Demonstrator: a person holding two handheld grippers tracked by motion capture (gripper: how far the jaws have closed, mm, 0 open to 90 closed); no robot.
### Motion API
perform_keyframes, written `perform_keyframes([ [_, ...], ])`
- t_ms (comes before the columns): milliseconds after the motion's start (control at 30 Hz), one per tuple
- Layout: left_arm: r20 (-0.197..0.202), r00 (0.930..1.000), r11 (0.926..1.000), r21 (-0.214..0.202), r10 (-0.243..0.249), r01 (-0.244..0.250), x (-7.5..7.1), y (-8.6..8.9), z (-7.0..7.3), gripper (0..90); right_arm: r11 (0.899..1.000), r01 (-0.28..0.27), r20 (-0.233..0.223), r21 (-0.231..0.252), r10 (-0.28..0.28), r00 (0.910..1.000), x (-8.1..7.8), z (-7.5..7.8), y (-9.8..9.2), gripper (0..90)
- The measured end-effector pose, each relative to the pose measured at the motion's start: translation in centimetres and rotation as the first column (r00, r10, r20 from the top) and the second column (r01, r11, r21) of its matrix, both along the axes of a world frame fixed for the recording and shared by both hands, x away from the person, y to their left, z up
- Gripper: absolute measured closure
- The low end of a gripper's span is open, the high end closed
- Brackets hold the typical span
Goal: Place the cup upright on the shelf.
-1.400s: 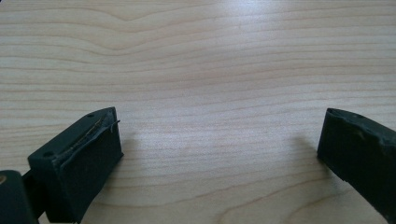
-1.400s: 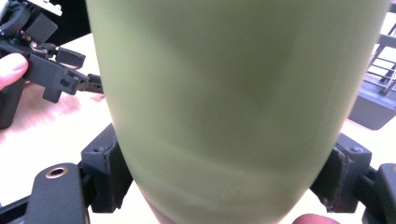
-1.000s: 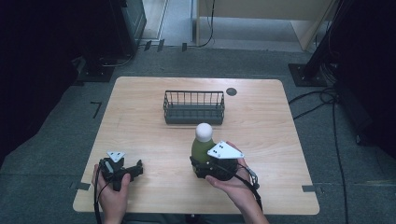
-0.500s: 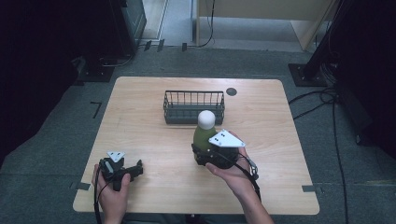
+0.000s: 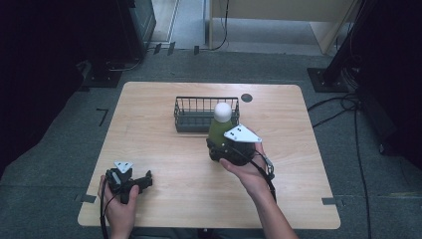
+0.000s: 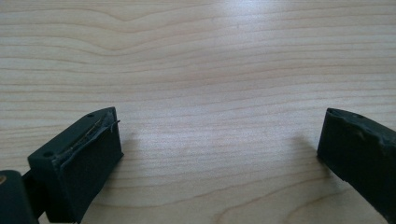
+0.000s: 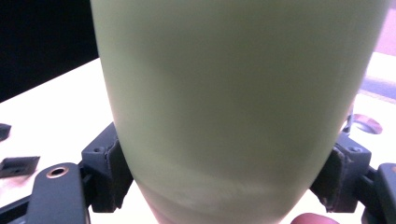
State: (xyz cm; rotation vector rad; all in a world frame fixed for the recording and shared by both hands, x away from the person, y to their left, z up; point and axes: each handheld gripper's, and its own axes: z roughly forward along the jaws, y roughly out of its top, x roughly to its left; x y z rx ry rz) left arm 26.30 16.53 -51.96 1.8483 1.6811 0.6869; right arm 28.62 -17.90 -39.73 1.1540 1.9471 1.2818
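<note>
Right gripper view: bottle (image 7: 238, 93) between fingers (image 7: 109, 172).

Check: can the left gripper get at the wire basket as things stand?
Probably yes. The left gripper rests open at the table's near left corner, and bare wood lies between it and the wire basket. The right gripper, shut on the green bottle, sits to the basket's right.

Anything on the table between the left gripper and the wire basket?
No. In the high view, bare wood runs from the left gripper up to the wire basket. The green bottle, clamped in the right gripper, stands off to the right of that stretch.
</note>
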Motion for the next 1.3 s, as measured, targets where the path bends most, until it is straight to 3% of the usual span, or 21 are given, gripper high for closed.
perform_keyframes([
  [667, 0.001, 1.0, 1.0, -0.001, 0.001, -0.001, 0.0, 0.0, 0.0, 0.0, 0.997, 0.072, 0.035, 0.008, -0.072, 0.9967, 3.8, 2.0, 0.2, 20.0],
  [1300, 0.0, 1.0, 1.0, 0.0, 0.001, -0.001, 0.0, 0.0, 0.0, 0.0, 0.99, 0.138, 0.083, 0.03, -0.14, 0.9866, 6.8, 4.4, 0.5, 20.0],
])
